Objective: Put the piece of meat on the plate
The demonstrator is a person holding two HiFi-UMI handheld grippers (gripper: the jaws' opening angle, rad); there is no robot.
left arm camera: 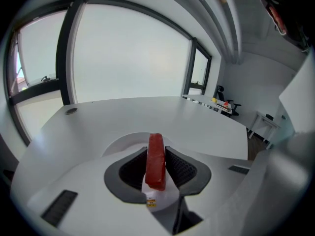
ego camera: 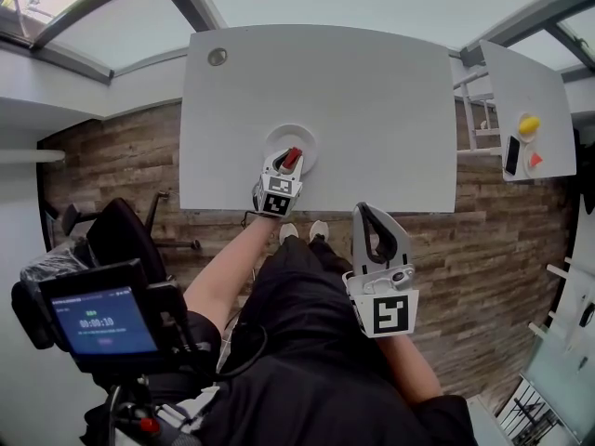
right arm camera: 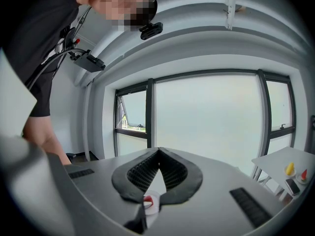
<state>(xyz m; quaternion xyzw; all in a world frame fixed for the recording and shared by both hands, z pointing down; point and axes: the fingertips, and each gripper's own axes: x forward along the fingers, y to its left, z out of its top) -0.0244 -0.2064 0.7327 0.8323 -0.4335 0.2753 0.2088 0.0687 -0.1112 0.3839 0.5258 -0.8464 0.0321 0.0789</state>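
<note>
Red and standing on its thin edge, the piece of meat [left arm camera: 156, 160] sits between the jaws of the left gripper [ego camera: 287, 163], which are narrowed on it and press its two flat sides. Its long axis runs from 6 to 12 o'clock in the left gripper view, so along the jaws and not across them. The white plate [left arm camera: 126, 144] lies at 12 o'clock from this gripper, just past the jaw tips and a little below. In the head view the far end of the meat is already above the middle of the plate, near the front edge of the white table [ego camera: 372, 100]. I cannot tell if the meat touches the plate or hangs just over it. The right gripper [right arm camera: 158, 152] has its jaws together with nothing between them. It stays off the table at about 4 o'clock from the plate and well apart from it, so the left hand is clearly the nearer one. In my judgement the coming move is only a short lowering toward 12 o'clock and a release, and the slab will probably tip onto a flat side.
</note>
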